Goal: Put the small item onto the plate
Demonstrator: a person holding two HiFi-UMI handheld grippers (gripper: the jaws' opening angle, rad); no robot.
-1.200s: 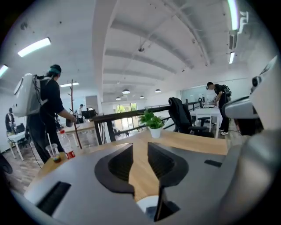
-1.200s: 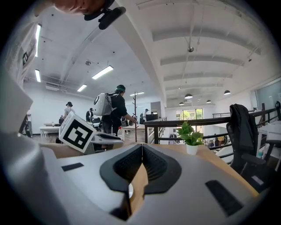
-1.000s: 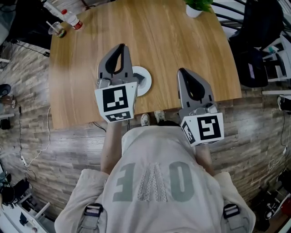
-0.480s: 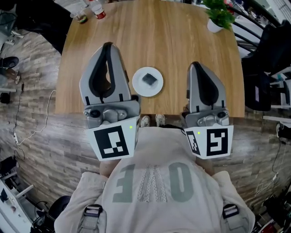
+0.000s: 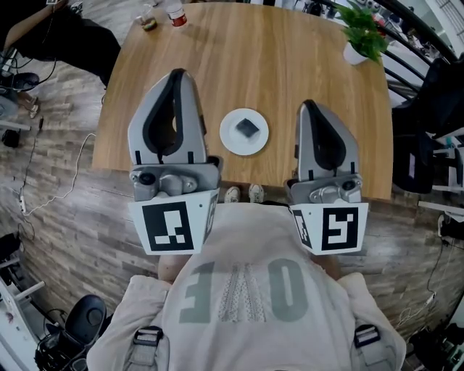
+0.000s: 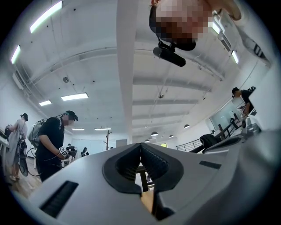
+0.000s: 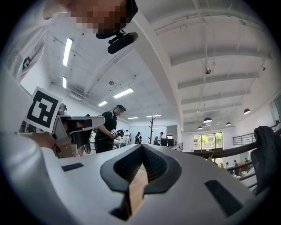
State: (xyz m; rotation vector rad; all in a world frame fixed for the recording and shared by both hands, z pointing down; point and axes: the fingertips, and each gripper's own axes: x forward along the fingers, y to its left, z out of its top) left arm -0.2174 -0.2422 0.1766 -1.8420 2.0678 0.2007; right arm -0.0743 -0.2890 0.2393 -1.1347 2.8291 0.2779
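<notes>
Wood-topped table (image 5: 254, 58) stands on a plank floor, a potted plant (image 5: 365, 38) at its far right corner and bottles (image 5: 174, 13) at the far left. On it a white plate (image 5: 229, 139) carries the small dark item (image 5: 247, 128). The left gripper (image 5: 177, 73) and right gripper (image 5: 307, 106) flank the plate, raised clear of it, each with jaws pressed together on nothing

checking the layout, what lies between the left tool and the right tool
The white plate with the small dark item on it lies between left tool and right tool, seen in the head view.
</notes>
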